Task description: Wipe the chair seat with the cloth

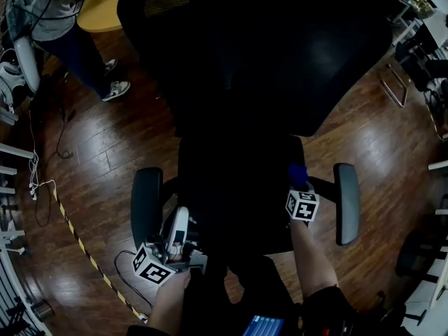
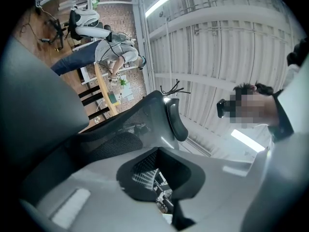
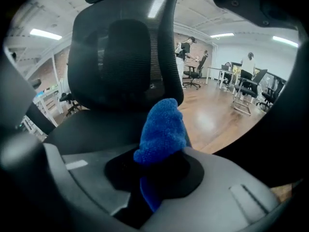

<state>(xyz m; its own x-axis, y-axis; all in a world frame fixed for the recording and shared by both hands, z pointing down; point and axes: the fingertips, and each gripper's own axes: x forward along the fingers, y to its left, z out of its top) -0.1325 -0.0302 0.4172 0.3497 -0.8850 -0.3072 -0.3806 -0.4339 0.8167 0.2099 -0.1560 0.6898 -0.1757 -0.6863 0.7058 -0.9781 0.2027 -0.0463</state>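
A black office chair fills the head view, its seat (image 1: 238,194) dark between two armrests (image 1: 146,206) (image 1: 346,201). My right gripper (image 1: 299,191) hovers over the seat's right side, shut on a blue fluffy cloth (image 1: 297,174). In the right gripper view the cloth (image 3: 161,129) sticks up out of the right gripper (image 3: 154,173), with the seat (image 3: 96,124) and mesh backrest (image 3: 120,57) beyond. My left gripper (image 1: 183,240) is low beside the left armrest, off the seat. In its own view the left gripper (image 2: 161,178) looks shut, holds nothing and points up past the chair's frame (image 2: 174,117).
The backrest (image 1: 266,47) looms at the top. A person (image 1: 63,19) stands at the far left by a yellow table (image 1: 105,5). Yellow-black tape (image 1: 84,247) and cables (image 1: 35,180) lie on the wooden floor at left. Other chairs (image 1: 420,61) stand at the right.
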